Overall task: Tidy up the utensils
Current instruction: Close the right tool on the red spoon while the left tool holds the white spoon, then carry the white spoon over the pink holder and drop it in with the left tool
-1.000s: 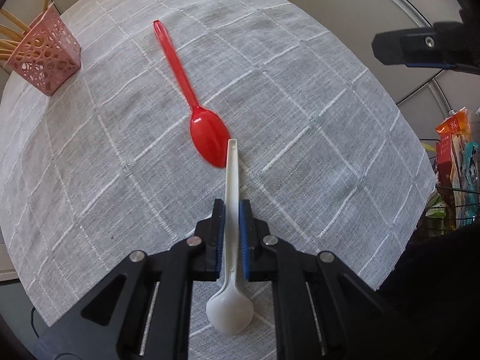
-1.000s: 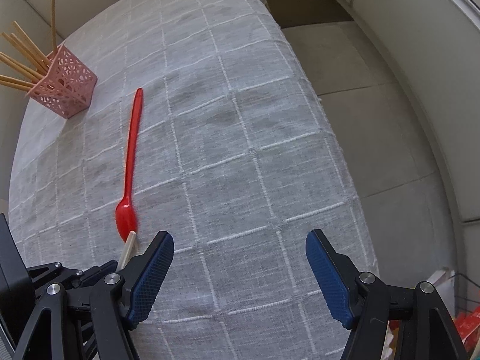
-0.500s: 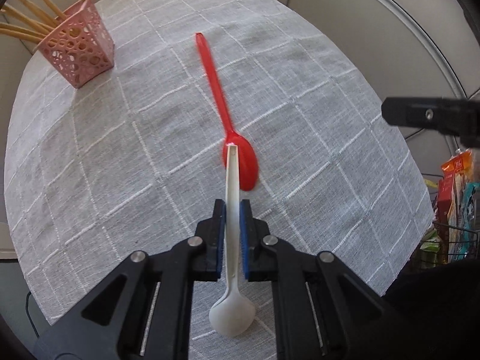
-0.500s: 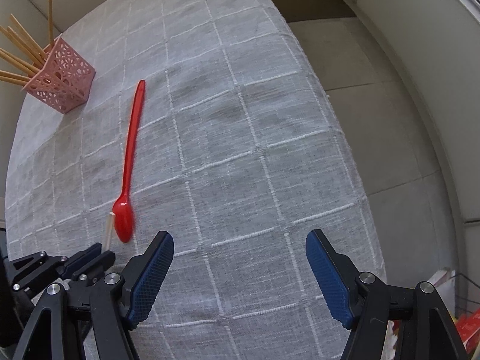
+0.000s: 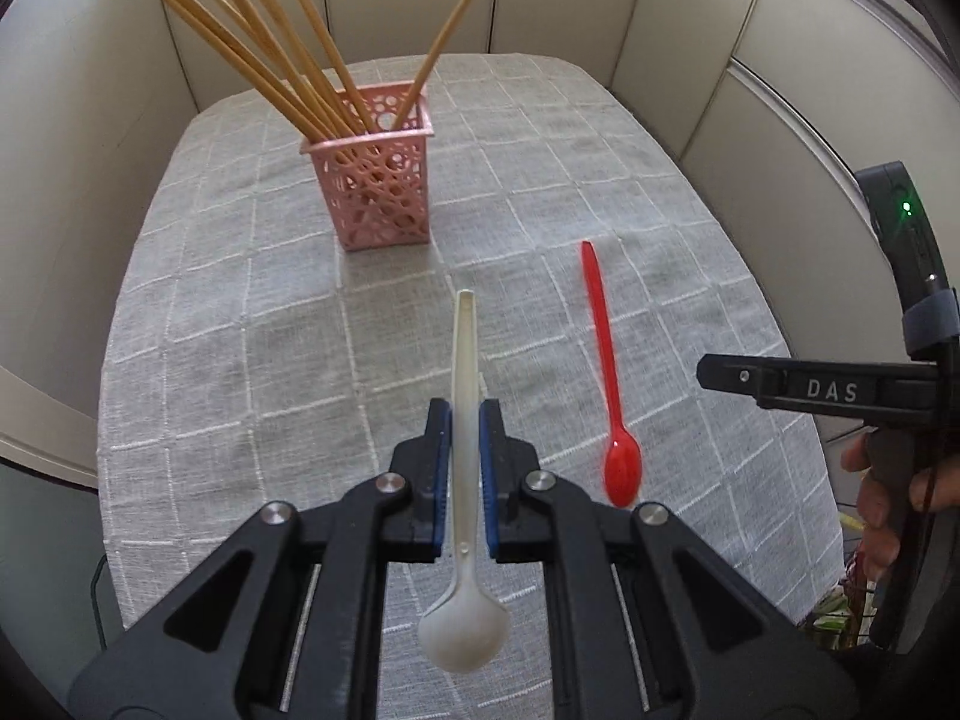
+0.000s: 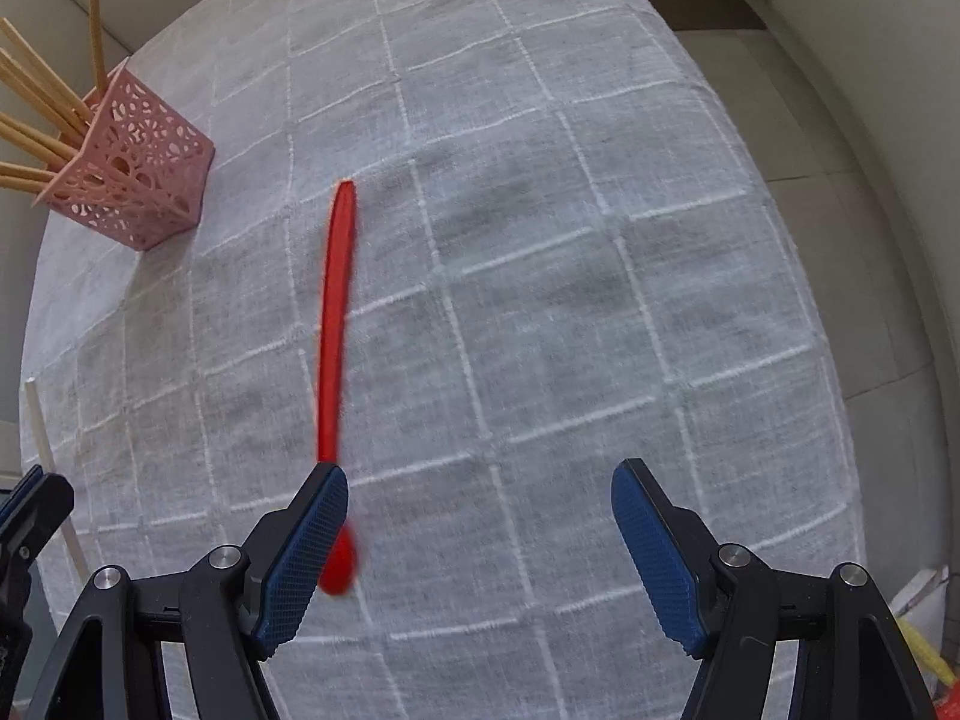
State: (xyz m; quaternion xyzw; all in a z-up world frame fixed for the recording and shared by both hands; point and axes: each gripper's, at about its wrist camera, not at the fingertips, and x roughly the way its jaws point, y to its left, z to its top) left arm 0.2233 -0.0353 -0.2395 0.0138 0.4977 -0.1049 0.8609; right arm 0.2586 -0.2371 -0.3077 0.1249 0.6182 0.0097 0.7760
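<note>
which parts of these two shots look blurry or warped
Right wrist view: the long red plastic spoon is smeared by motion blur, the grey checked tablecloth soft too, its grid bowed by the fisheye. Left wrist view: sharper; the white plastic spoon in the left gripper is crisp, wall panels curve at the edges.

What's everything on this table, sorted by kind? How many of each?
Spoons: 2, the white spoon clamped in the left gripper and the red spoon lying on the cloth.
Chopsticks: about 8, standing in the holder.
Pink holder: 1.
Total: about 11 things.
</note>
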